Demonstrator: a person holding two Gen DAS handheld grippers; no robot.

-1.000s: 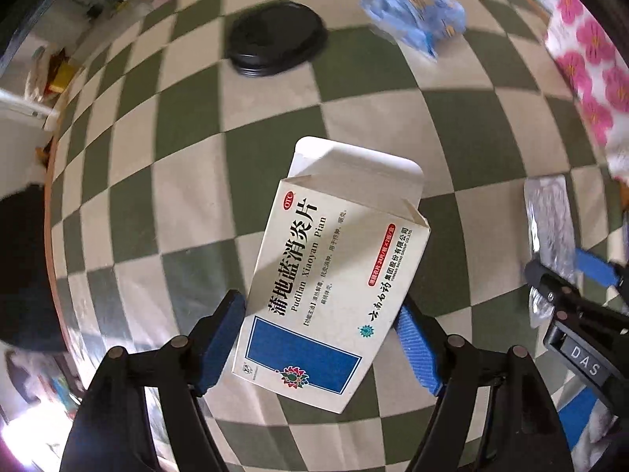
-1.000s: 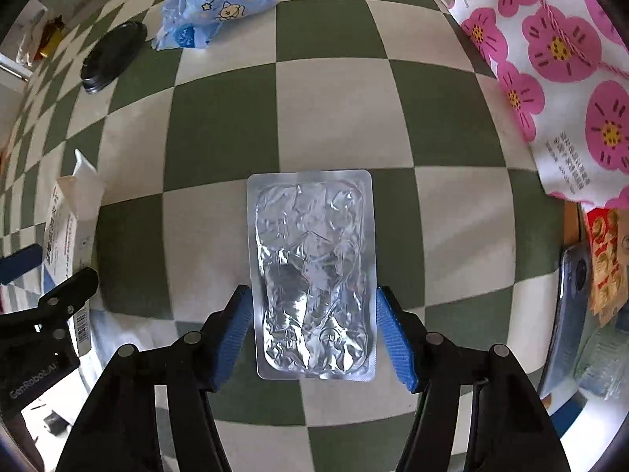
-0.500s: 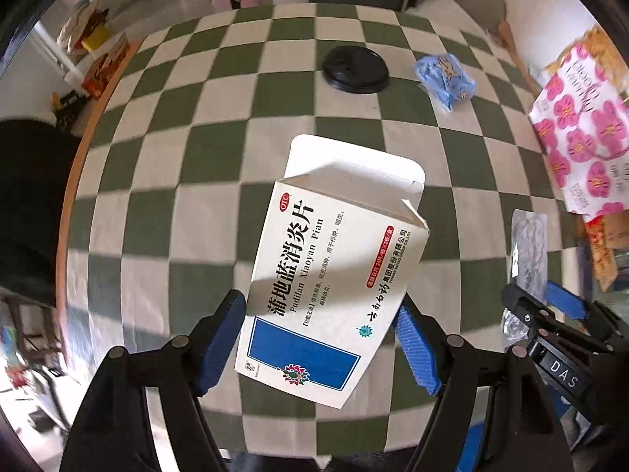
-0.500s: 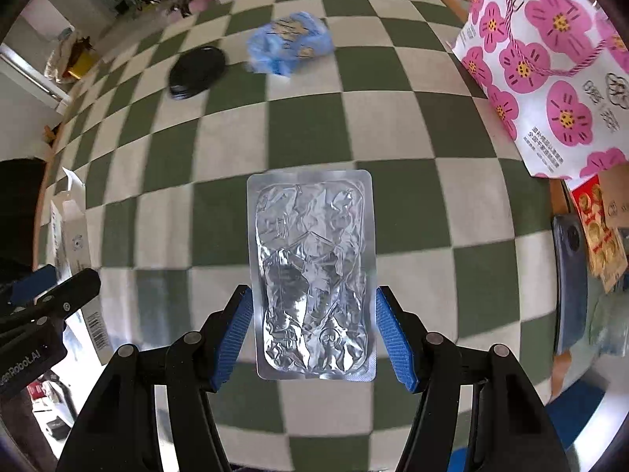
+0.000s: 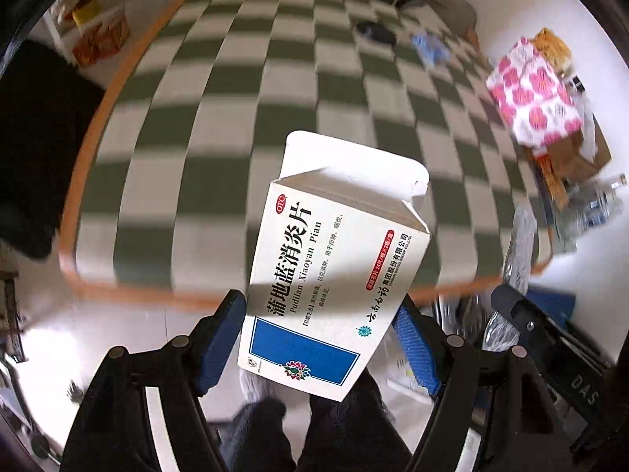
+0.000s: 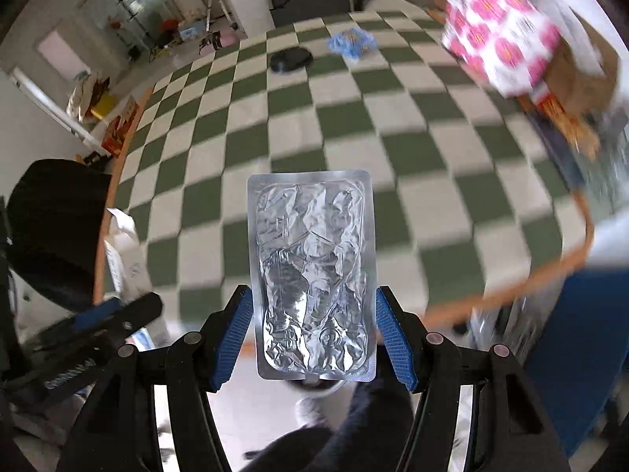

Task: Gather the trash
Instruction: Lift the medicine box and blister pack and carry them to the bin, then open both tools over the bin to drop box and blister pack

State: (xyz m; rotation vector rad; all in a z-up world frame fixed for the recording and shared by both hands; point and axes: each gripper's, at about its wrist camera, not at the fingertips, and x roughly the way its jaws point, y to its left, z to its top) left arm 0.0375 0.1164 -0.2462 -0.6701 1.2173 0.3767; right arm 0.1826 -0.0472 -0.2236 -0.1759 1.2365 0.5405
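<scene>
Two items are collected: left gripper (image 5: 318,338) clamps the opened medicine box (image 5: 334,263), right gripper (image 6: 312,340) clamps the foil blister sheet (image 6: 312,271), both off the checkered table (image 6: 393,149). Left near its far edge: a black lid (image 6: 291,59) and, seemingly, a blue wrapper (image 6: 352,43).

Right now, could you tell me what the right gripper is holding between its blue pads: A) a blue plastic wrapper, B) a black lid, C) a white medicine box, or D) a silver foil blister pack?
D: the right gripper clamps a crinkled silver foil blister pack by its two long edges.
</scene>
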